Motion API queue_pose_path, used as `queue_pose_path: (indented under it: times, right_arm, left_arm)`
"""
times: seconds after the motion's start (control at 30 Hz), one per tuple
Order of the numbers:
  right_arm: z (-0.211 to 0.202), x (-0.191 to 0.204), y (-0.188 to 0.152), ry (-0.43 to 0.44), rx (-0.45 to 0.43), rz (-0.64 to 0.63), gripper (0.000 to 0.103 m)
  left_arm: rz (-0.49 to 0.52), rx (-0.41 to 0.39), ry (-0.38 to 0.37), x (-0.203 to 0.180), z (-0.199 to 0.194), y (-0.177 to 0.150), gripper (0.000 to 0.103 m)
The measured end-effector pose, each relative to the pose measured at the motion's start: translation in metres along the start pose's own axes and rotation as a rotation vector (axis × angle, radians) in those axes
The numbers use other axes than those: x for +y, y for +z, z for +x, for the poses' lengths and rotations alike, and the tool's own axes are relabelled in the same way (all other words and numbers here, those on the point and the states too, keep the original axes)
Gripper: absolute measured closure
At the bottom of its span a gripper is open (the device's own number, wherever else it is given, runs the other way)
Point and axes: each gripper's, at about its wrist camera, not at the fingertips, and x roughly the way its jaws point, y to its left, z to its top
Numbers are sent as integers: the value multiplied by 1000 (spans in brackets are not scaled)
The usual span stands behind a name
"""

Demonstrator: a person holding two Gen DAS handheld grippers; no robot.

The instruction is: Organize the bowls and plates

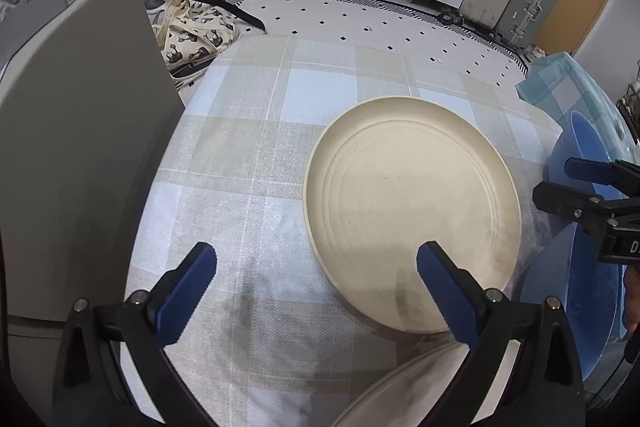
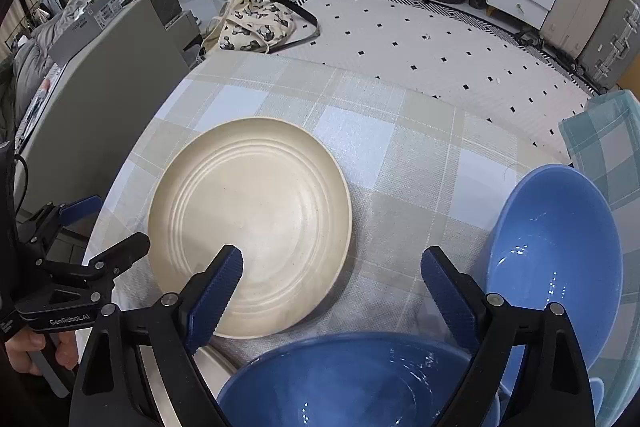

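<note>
First, from the left wrist: left gripper [image 1: 316, 255] pointing down over the table [image 1: 248, 147] with its checked cloth, jaws wide, nothing between the blue pads. Cream plate [image 1: 412, 211] lying flat on the cloth, out toward the right side of the table, its near rim just under the right-hand pad. Second cream plate [image 1: 400, 387] peeking in at the near edge, blurry, partly hidden by the finger. Near blue bowl [image 1: 580, 315] by the right edge of the table, with the right gripper [image 1: 568, 181] poking in above it. Grey board [image 1: 80, 147] standing past the left edge. Spotty bag [image 1: 196, 31] down on the floor past the far edge. Next, from the right wrist: right gripper [image 2: 332, 259] also pointing down, jaws wide and holding nothing, bare cloth between the pads. Cream plate [image 2: 252, 223] toward the left side of the table, under the left-hand pad. Near blue bowl [image 2: 348, 379] at the near edge, right below the jaws. Far blue bowl [image 2: 560, 243] by the right edge, just beside the right-hand pad and close to the near one; cannot tell if touching. Left gripper [image 2: 108, 223] at the left edge, jaws apart, gripped by a hand [image 2: 24, 351].
</note>
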Motion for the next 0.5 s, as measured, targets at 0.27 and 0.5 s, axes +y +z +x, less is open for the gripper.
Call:
queue_pose_path:
  times: [0.27, 0.5]
  right_arm:
    - [23, -3, 7, 9, 70, 7, 27]
    - [31, -4, 11, -2, 95, 0, 33]
  left_arm:
    - [-14, 31, -5, 1, 10, -1, 11]
    - [-34, 50, -9, 4, 18, -2, 15]
